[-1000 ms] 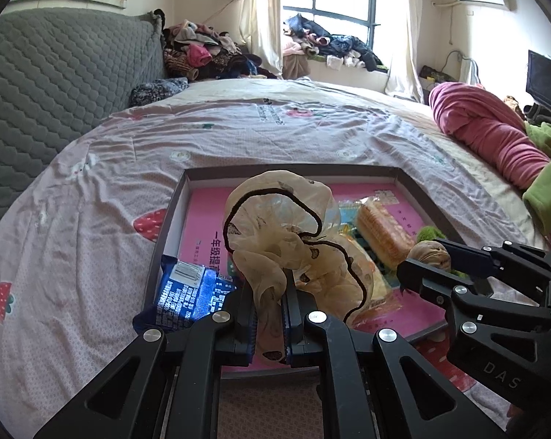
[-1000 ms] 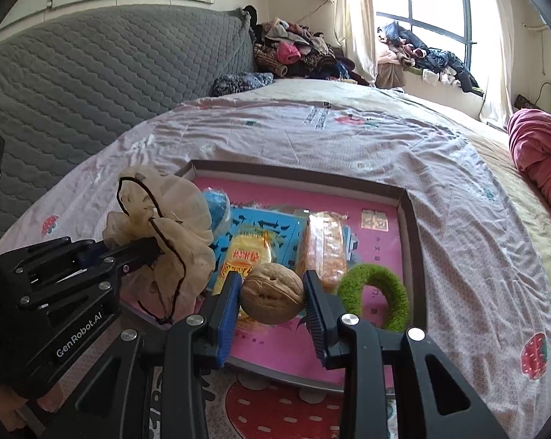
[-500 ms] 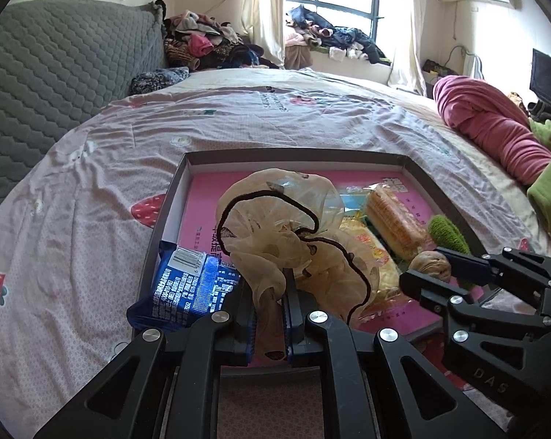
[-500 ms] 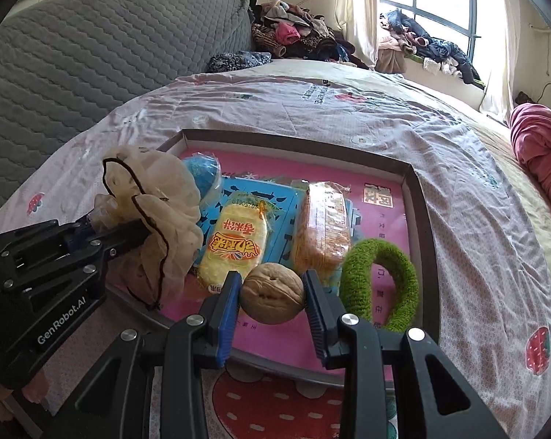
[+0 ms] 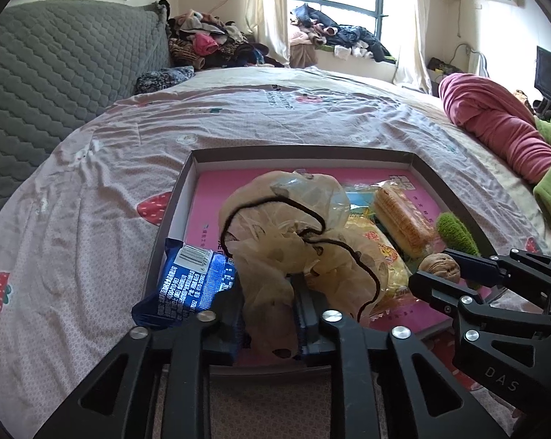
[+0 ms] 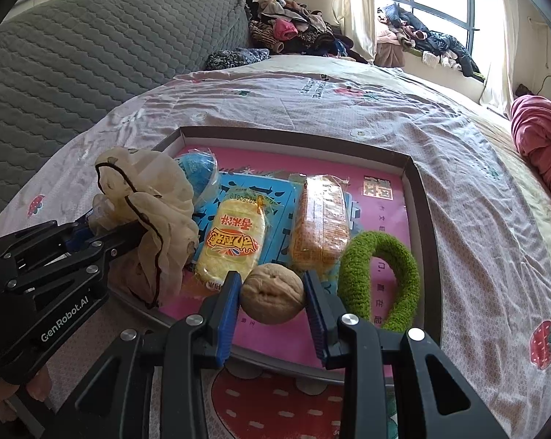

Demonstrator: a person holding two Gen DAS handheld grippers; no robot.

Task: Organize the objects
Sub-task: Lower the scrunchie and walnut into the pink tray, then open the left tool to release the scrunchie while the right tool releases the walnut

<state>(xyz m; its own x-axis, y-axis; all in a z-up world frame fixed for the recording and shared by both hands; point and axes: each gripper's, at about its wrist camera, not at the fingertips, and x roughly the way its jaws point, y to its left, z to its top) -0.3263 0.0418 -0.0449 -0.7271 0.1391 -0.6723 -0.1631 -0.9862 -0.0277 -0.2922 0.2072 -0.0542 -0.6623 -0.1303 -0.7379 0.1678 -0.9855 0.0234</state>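
L gripper (image 5: 270,314) jaws just eased open, beige scrunchie (image 5: 293,234) slack between; R gripper (image 6: 271,301) clamped walnut (image 6: 272,298). Risk: scrunchie snags pad, drags out of box (image 5: 187,183).

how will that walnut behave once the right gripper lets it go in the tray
The walnut is round and hard, so it will probably roll on the flat tray floor. Its ridged shell likely resists slipping in the right gripper.
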